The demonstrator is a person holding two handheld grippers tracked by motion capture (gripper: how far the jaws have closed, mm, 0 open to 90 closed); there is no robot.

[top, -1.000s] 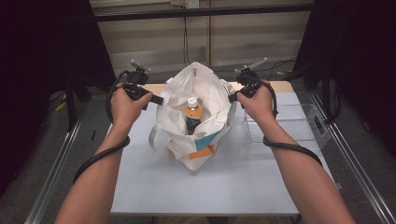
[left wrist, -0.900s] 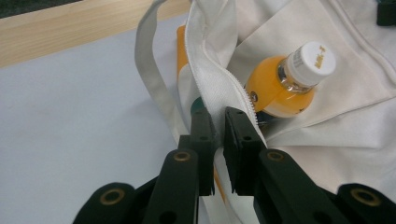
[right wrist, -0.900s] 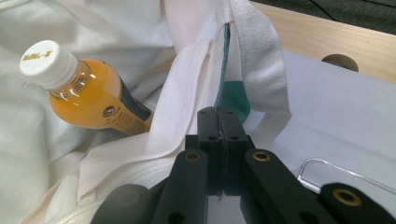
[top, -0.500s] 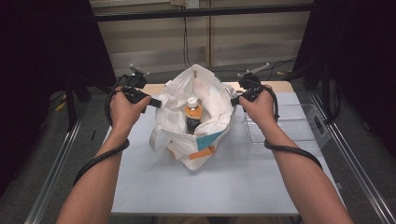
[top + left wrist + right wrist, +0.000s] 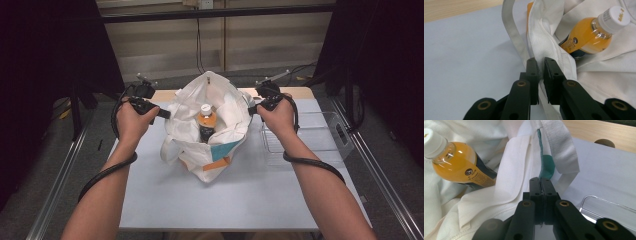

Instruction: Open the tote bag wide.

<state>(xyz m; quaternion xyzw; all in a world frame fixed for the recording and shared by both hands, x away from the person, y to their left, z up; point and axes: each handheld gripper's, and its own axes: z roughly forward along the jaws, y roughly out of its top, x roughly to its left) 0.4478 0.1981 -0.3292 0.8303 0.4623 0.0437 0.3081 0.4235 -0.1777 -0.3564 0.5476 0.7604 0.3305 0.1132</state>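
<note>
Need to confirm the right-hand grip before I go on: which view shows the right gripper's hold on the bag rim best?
The right gripper view: the right gripper is clamped shut on the bag rim hem. The high view shows it small at the bag's side.

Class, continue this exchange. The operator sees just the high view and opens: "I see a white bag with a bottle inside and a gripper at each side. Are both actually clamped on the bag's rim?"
Observer: The right gripper is. Its jaws are shut tight on the bag edge, beside a teal seam.
Operator: The left one?
Observer: The left gripper pinches the white hem, and fabric fills the slim gap between its jaws.
Operator: And the bottle?
Observer: The bottle has a small round logo on its dark label.
</note>
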